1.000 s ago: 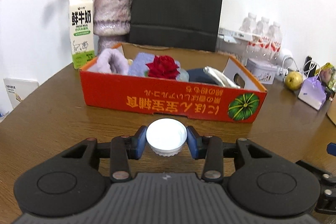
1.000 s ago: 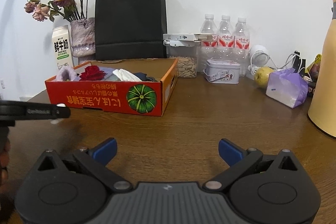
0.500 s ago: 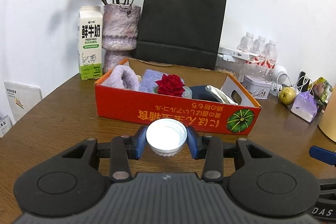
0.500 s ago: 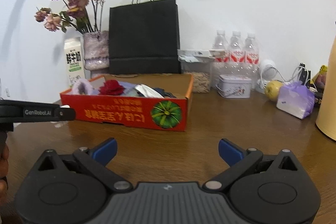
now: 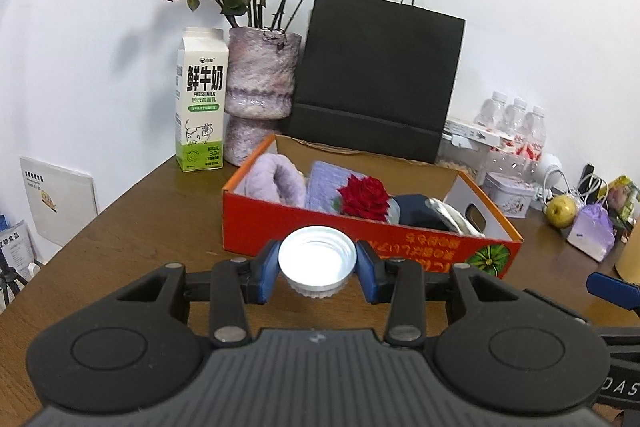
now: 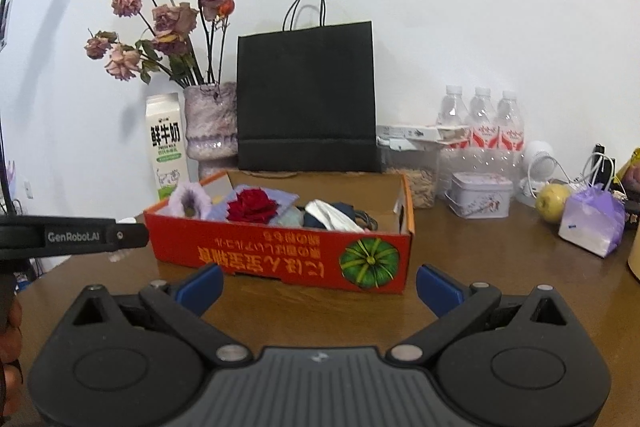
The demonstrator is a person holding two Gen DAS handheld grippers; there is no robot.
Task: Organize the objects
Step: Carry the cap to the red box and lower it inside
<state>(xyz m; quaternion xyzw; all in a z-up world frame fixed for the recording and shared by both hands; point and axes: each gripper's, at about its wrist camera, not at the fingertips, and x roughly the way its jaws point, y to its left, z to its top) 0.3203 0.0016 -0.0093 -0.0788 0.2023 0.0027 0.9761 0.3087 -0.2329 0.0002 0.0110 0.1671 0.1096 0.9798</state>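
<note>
Left tool (image 5: 317, 263) clamped on round white plastic cap (image 5: 317, 259), lower centre of frame, open side up. Orange cardboard box (image 5: 360, 247) directly beyond, near wall just behind cap. Right tool (image 6: 319, 285) spread wide, empty, farther back.

The white cap (image 5: 317, 259), clamped in the left gripper (image 5: 317, 269), is now carried higher above the table, and the orange box (image 5: 360, 239) is seen more from above.

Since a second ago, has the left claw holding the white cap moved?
Yes. The left claw with the white cap has risen and backed away: the orange box looks smaller.
</note>
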